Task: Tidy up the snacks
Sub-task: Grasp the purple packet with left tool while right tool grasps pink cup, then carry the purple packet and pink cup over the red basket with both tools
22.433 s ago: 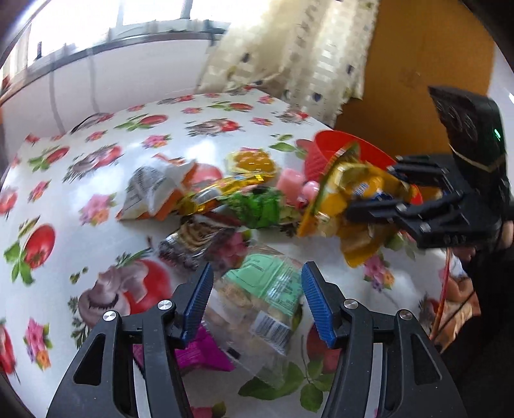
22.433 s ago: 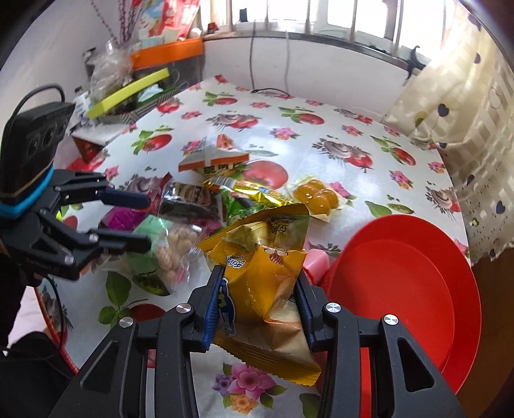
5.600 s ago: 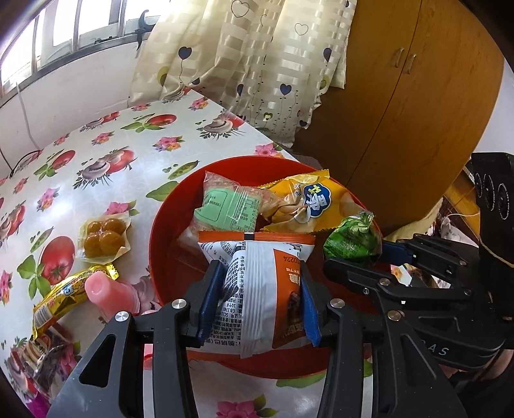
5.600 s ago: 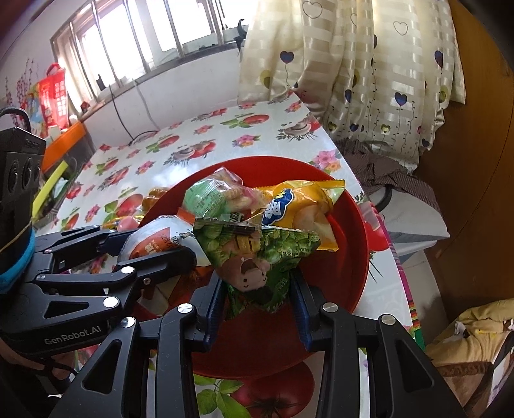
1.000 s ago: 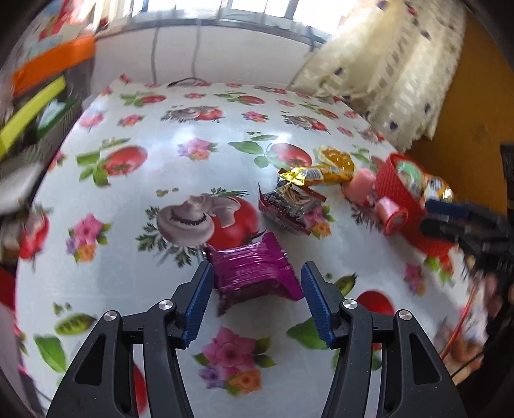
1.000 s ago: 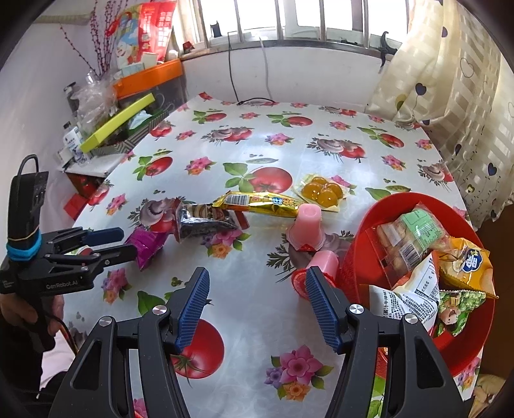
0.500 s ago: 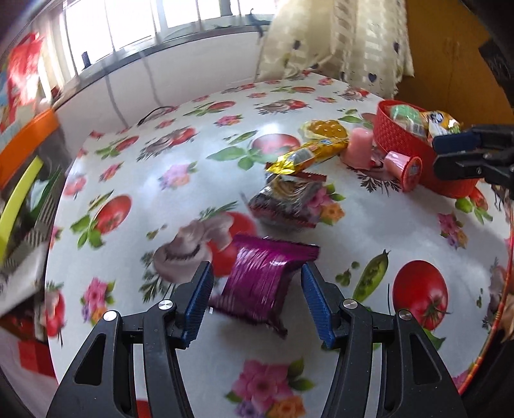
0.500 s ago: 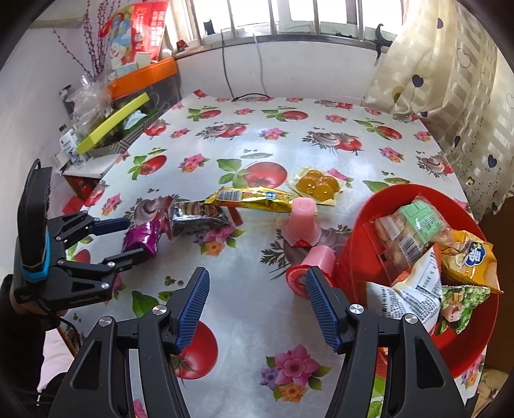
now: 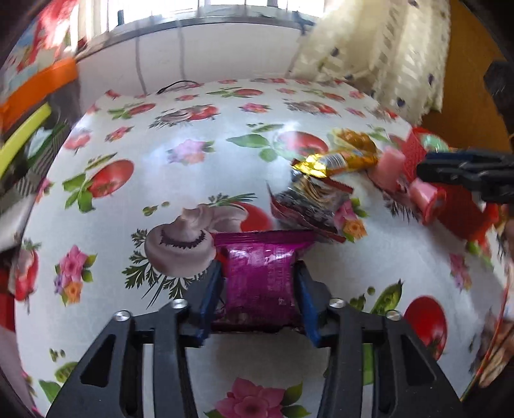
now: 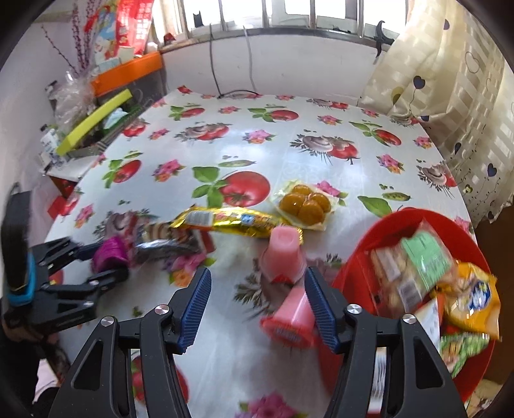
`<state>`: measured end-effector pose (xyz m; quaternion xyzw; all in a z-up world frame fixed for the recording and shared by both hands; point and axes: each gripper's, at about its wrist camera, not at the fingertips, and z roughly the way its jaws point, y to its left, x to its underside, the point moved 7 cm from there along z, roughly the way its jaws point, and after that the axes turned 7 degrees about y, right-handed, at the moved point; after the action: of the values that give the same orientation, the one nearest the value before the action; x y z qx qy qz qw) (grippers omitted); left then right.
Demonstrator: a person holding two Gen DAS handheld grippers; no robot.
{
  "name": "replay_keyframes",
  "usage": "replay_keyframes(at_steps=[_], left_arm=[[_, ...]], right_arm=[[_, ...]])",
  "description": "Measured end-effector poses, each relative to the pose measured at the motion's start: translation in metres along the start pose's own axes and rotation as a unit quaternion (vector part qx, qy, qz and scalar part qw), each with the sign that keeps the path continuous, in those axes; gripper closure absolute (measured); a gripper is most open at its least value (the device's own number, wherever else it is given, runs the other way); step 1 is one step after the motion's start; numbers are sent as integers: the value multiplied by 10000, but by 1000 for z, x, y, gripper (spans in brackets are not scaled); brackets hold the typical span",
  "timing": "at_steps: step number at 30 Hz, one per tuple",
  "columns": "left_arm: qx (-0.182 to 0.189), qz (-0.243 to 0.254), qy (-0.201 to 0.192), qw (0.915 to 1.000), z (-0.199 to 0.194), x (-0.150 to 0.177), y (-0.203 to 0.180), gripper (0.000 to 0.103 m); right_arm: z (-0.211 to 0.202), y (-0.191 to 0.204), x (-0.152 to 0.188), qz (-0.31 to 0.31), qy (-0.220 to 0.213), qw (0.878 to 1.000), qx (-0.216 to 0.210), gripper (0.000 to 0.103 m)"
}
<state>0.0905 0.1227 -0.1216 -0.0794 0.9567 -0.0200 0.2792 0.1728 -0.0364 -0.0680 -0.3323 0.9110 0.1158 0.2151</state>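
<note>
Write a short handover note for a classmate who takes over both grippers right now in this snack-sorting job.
Left gripper: jaws closing around the magenta packet, which is on the table.
Right gripper: holds nothing, closing, the lying pink jelly cup between its fingers.
Done: four packets sit in the red bowl.
Left: magenta packet, dark packet, gold packet, yellow sweets pack, both jelly cups.

**Room and furnishings**

Round table under glossy white oilcloth printed with tomatoes, mushrooms and flowers point(image 10: 257, 154). At 12 o'clock, bright barred window point(image 10: 289, 13) above white wall point(image 10: 289, 64). At 2 o'clock, cream heart-patterned curtain point(image 10: 449, 80). At 10 o'clock, cluttered side shelf point(image 10: 96, 122).
</note>
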Motion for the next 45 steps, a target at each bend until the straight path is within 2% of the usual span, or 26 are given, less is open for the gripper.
replay_keyframes(at_steps=[5, 10, 24, 34, 45], left_arm=[[91, -212, -54, 9997, 0, 0, 4, 63], [62, -218, -75, 9997, 1, -2, 3, 63], [142, -345, -93, 9993, -4, -2, 0, 67], [112, -397, -244, 9988, -25, -6, -7, 68], [275, -198, -477, 9983, -47, -25, -38, 68]], right_arm=[[26, -9, -11, 0, 275, 9992, 274, 57], [45, -7, -16, -153, 476, 9977, 463, 79], [25, 3, -12, -93, -5, 9999, 78, 80], [-17, 20, 0, -98, -419, 9987, -282, 80], [-61, 15, 15, 29, -852, 9958, -349, 80]])
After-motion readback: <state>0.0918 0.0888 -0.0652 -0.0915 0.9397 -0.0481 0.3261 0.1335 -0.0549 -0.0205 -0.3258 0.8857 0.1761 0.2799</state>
